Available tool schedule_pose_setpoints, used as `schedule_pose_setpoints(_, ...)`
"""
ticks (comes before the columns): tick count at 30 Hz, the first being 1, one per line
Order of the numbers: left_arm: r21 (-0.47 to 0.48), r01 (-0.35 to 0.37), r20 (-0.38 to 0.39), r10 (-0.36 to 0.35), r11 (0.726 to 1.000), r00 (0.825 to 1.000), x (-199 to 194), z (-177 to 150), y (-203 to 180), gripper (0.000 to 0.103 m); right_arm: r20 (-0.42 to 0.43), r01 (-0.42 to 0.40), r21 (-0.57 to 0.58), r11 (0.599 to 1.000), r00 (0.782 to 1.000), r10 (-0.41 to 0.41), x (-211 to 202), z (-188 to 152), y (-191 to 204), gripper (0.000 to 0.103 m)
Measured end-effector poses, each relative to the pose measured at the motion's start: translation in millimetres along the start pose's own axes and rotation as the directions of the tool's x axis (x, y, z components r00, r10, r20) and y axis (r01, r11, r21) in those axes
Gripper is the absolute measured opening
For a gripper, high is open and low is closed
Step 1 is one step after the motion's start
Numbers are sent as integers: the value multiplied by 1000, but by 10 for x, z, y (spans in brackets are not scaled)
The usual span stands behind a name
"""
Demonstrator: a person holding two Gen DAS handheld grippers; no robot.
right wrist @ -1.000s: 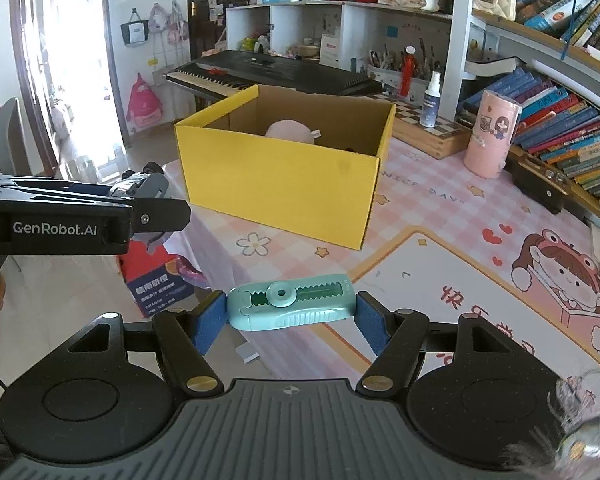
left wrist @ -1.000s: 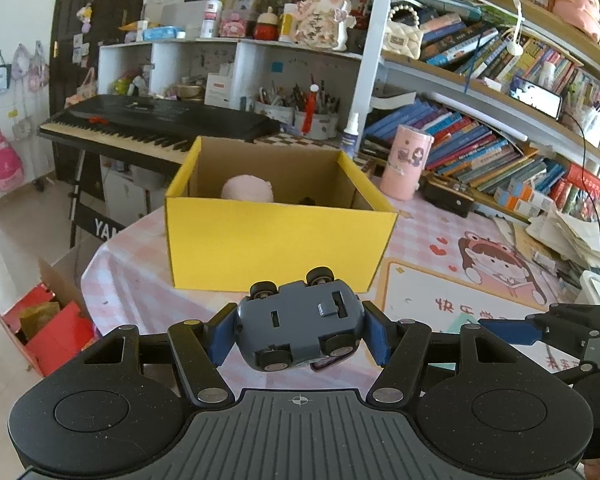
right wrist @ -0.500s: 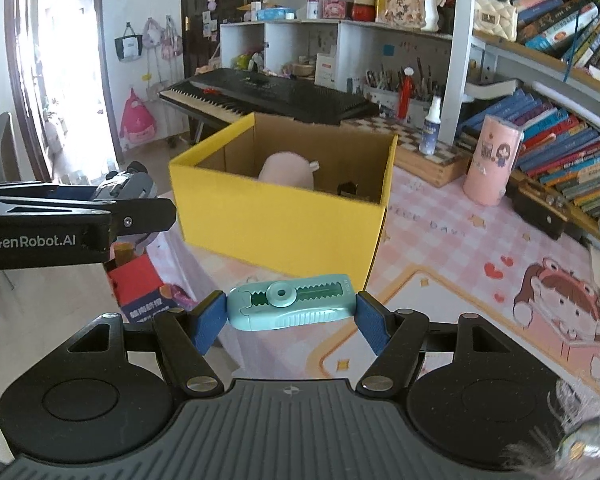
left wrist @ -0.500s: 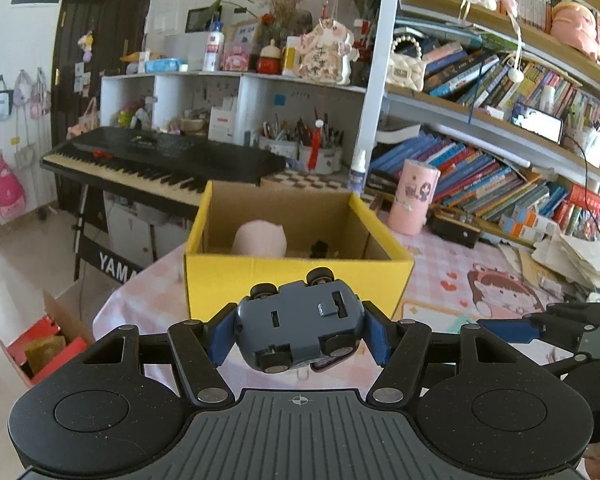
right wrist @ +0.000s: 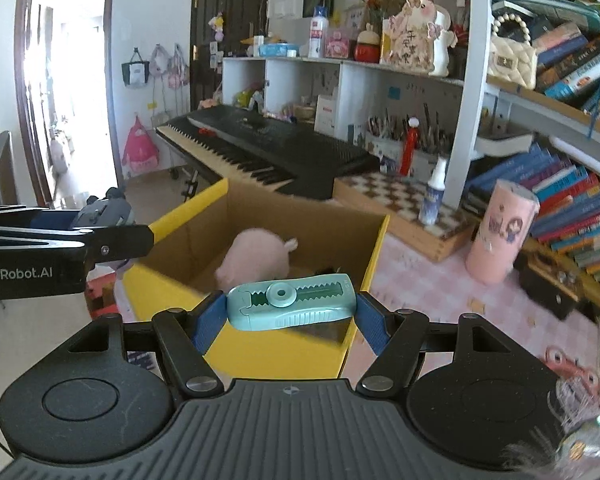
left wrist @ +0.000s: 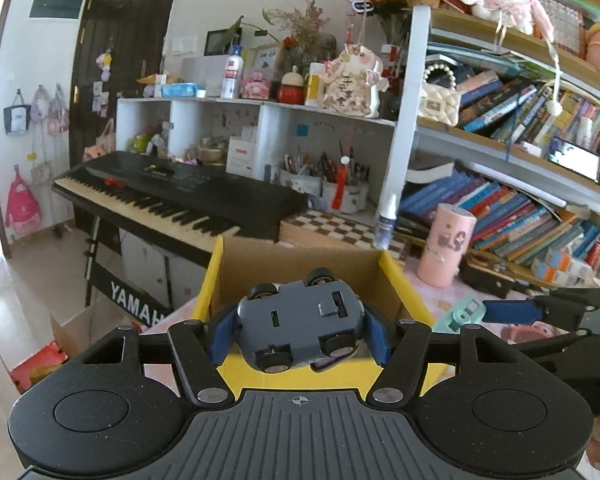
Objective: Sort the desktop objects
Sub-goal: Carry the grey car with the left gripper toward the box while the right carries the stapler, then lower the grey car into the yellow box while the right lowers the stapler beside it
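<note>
A: Left gripper (left wrist: 299,330) status?

B: Fingers (left wrist: 222,334) narrowed onto a grey toy car (left wrist: 300,326), one blue pad on each end. Car is flipped, underside and wheels facing the camera, held in the air over the near wall of the yellow box (left wrist: 214,272).

A: Right gripper (right wrist: 291,305)?

B: Same story. Fingers (right wrist: 209,322) clamped on a teal correction-tape dispenser (right wrist: 291,300), gripped end to end, lying level, toothed window and round hub facing up. Also airborne, above the box's near rim (right wrist: 256,350).

A: Box contents?

B: Pink plush (right wrist: 256,260) sits inside on the cardboard floor, plus something small and dark beside it, can't tell what. Box stands on the counter (right wrist: 440,280) with its pink patterned cloth.

A: Grippers relative to each other?

B: Side by side, apart, both at the box's near side. A pink cylinder (right wrist: 502,232) stands on the counter right of the box.
</note>
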State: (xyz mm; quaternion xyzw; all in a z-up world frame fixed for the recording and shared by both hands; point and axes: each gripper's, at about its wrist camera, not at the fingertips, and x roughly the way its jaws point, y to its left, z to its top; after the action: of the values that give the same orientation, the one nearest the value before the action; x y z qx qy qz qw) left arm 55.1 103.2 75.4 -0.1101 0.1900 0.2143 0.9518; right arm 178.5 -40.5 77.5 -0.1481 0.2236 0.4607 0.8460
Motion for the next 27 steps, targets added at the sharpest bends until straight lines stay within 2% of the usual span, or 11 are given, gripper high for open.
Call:
schedule_pose_setpoints(8, 5, -45, -9, 45, 999, 999, 392, 138, -68, 64, 0, -17, -86, 996, 1000, 17, 394, 240, -277, 67)
schedule_pose_setpoints(14, 15, -75, -50, 76, 997, 996, 662, 125, -97, 64, -14, -35, -191, 981, 999, 33, 639, 315, -394, 67)
schedule_pose_setpoints(20, 37, -89, -105, 92, 995, 990, 898, 63, -127, 64, -35, -66, -337, 939, 998, 58, 902, 351, -393, 67)
schedule_pose_setpoints(27, 59, -98, -160, 106, 993, 981, 1071, -11, -139, 64, -118, -154, -462, 873, 987, 111, 1190, 359, -362, 67)
